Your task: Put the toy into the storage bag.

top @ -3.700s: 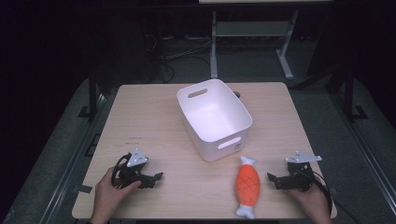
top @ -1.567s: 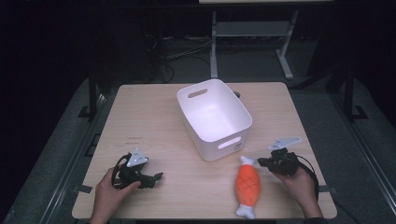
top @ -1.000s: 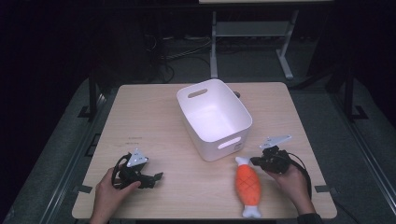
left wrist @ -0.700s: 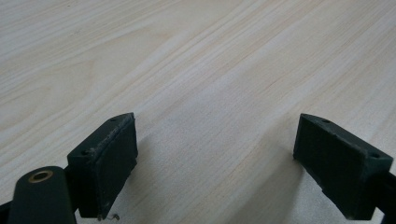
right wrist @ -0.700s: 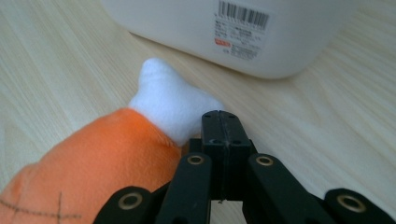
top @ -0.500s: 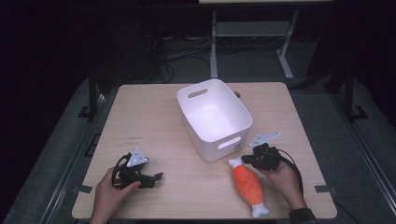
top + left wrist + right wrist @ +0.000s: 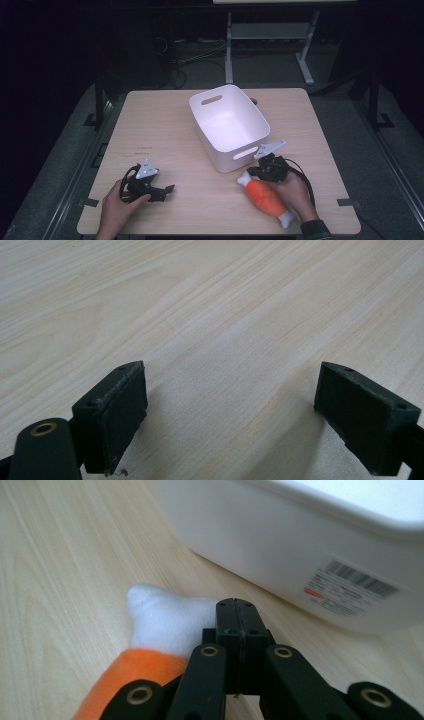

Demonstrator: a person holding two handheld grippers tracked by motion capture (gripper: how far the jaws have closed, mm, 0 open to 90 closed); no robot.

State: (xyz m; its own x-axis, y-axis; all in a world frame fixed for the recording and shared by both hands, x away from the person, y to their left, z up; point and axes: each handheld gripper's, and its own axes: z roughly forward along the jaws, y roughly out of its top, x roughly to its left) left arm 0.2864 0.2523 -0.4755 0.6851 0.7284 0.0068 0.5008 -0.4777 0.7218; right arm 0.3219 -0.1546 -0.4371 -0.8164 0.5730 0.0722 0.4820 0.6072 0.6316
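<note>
At the lower left of the high view the left tool (image 7: 162,189) rests low on the pale wooden bench (image 7: 165,125) in the person's hand, its jaws spread wide over bare wood. At the lower right the right tool (image 7: 256,171), jaws pressed together with nothing visibly pinched between them, sits against the white end of the orange-and-white plush fish toy (image 7: 265,197), which lies flat just in front of the white plastic tub with cut-out handles (image 7: 229,125) at frame centre. The step looks like nudging or lining up the toy; a grasp would first need those jaws parted, then a lift over the tub's near rim.

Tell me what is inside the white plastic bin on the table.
The white plastic bin shows only bare white floor and walls in the high view; nothing lies in it. The strip just inside its near wall is hidden by the rim. The orange and white plush toy lies outside it.
</note>
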